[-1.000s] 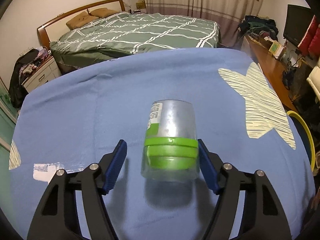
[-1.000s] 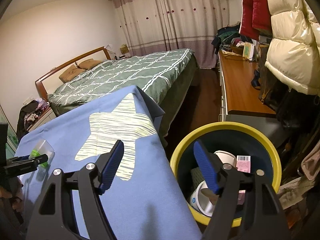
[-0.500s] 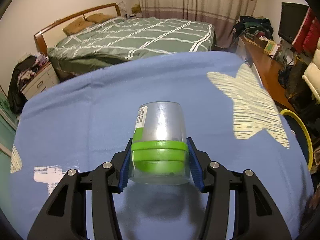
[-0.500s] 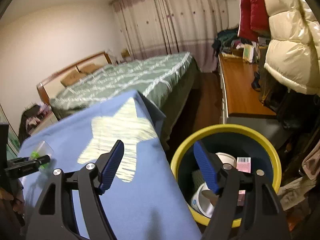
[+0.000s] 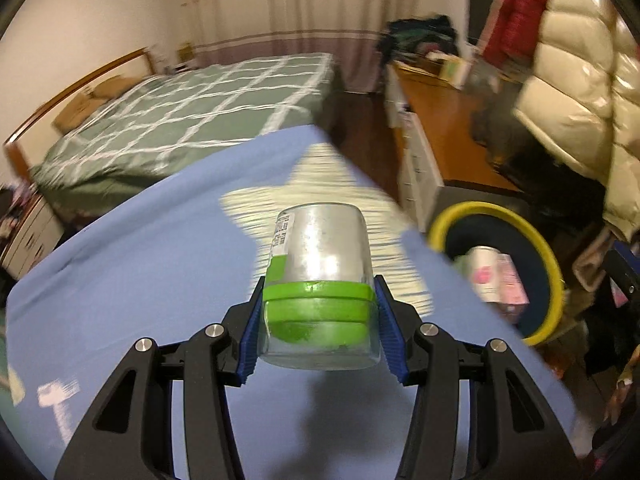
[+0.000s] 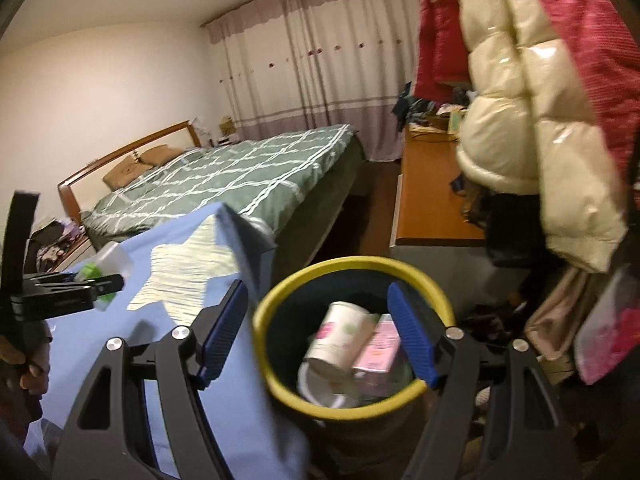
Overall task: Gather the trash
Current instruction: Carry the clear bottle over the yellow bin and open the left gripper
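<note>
My left gripper is shut on a clear plastic cup with a green band, held above the blue cloth with the pale star. The same cup and left gripper show at the left edge of the right wrist view. A dark bin with a yellow rim stands on the floor to the right of the cloth. My right gripper hangs open over that bin, nothing between its pads. Inside lie a white paper cup and a pink carton.
A green checked bed lies beyond the cloth. A wooden desk runs along the right wall, with a cream puffer coat and red clothing hanging above the bin. A person's hand holds the left gripper's handle.
The left gripper's jaws closed on the cup, lifted it and swung it right toward the bin. The right gripper moved right, so the bin now sits between its fingers.
</note>
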`<state>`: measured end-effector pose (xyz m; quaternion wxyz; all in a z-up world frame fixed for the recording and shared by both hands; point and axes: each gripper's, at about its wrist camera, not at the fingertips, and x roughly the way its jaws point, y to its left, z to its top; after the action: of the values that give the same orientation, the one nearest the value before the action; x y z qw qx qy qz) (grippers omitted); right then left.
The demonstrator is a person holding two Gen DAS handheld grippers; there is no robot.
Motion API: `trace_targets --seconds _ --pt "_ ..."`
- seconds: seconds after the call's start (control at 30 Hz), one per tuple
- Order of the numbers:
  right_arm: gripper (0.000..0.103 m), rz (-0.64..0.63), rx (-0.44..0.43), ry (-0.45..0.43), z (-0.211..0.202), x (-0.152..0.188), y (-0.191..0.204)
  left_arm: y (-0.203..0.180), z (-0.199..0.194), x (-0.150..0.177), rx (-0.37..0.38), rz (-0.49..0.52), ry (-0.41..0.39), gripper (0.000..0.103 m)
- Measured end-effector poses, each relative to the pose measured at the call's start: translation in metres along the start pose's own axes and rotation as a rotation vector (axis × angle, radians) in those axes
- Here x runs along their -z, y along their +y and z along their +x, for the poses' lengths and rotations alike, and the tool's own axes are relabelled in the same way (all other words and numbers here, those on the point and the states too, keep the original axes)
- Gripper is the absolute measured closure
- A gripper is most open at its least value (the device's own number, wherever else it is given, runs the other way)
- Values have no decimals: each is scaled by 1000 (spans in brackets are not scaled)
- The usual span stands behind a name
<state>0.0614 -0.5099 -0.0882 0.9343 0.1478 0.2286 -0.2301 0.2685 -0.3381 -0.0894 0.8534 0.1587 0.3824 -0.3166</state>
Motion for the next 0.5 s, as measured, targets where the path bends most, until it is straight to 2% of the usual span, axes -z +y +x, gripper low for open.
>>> trace_targets --seconds 0.17,0.3,0.5 --pt "34 17 61 -9 -16 2 -33 -76 20 -20 109 91 44 53" --pt "34 55 97 -4 -25 5 -61 -134 42 -30 166 170 85 53" --pt "34 91 120 -9 -32 8 -83 -193 89 -42 231 192 197 53"
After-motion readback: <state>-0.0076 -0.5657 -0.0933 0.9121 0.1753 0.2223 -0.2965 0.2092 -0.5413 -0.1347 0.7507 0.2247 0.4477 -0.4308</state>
